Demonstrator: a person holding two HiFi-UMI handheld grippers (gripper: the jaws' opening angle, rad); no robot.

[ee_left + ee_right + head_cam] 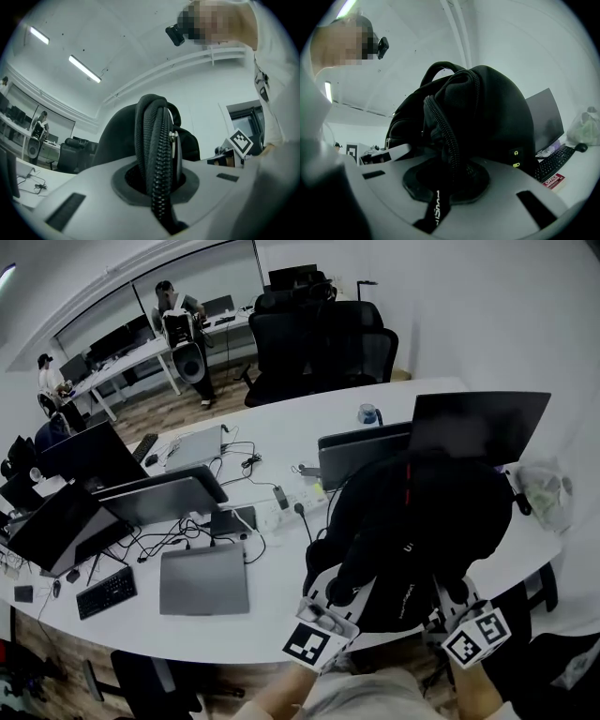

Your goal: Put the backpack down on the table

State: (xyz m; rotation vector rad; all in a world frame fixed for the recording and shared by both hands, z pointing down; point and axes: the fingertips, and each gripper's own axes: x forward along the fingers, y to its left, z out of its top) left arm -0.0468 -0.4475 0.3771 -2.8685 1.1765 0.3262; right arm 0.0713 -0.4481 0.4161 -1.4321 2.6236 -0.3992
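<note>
- Backpack [412, 521]: black, soft and rounded, its top bulging towards the head camera, with a thin red line [409, 486] running down the middle of that top.
- It sits over the near edge of the white table [272, 626], just in front of a dark monitor [478, 423] and to the right of a closed grey laptop [204, 579]. The views don't show whether its base touches the tabletop.
- Both grippers grip it from the near side, one at each lower corner as the head view has it.
- Left gripper [158, 190]: jaws drawn narrow, pinched on a folded edge of the backpack [154, 140]. That edge stands up between them as a thick ridge of coarse black zip teeth, with a small metal zip pull [173, 137] showing beside it.
- Right gripper [446, 180]: jaws likewise narrow, clamped on another zip edge of the backpack [487, 108]. A black strap with white lettering [436, 211] hangs down through the gap towards the camera.
- In the right gripper view the fabric looks matt and creased. A carry loop [436, 70] arches over the top, and two small yellow-green marks [516, 158] sit low on the side panel.
- A dark keyboard [555, 161] lies on the table just beyond the bag in that view.
</note>
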